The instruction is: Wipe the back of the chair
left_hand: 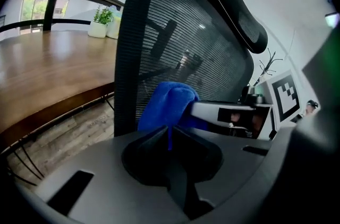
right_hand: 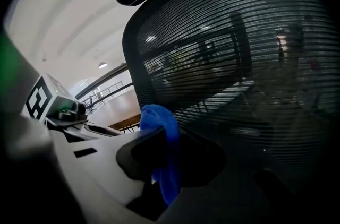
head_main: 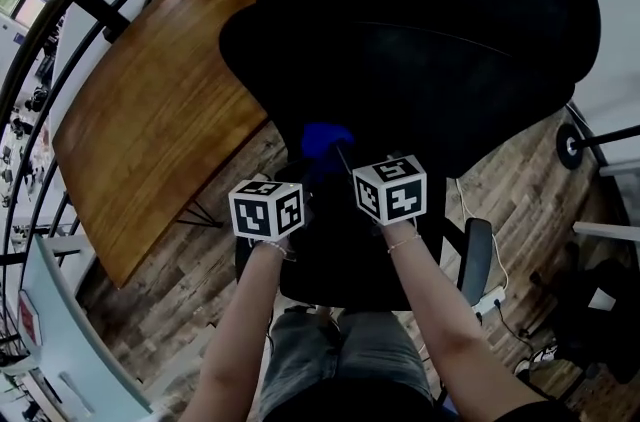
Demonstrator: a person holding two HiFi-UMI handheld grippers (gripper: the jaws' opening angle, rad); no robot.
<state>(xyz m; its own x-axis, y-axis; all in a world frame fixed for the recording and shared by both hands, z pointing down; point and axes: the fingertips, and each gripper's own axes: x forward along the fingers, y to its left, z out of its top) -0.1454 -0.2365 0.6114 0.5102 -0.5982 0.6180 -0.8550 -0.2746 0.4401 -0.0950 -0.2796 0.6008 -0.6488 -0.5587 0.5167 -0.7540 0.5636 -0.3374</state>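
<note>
Both grippers sit at the lower part of the chair back (head_main: 420, 20), sharing one blue cloth (head_main: 322, 142). Right gripper (right_hand: 162, 140): jaws clamped on a thick fold. Left gripper (left_hand: 170, 137): jaws nearly together, pinching a thin edge. Only the head view shows the table (head_main: 150, 130) left of the back. The gripper views show the mesh and the headrest (left_hand: 234, 0). Whether cloth touches mesh is unclear.

Left gripper (left_hand: 170, 139) and right gripper (right_hand: 166, 164): smooth pale grey bodies, dark jaws, each topped by a white cube (head_main: 266, 208) of black square markers. A thin bracelet (head_main: 403, 240) rings each wrist; grey-blue denim (head_main: 345, 350) shows at six o'clock
</note>
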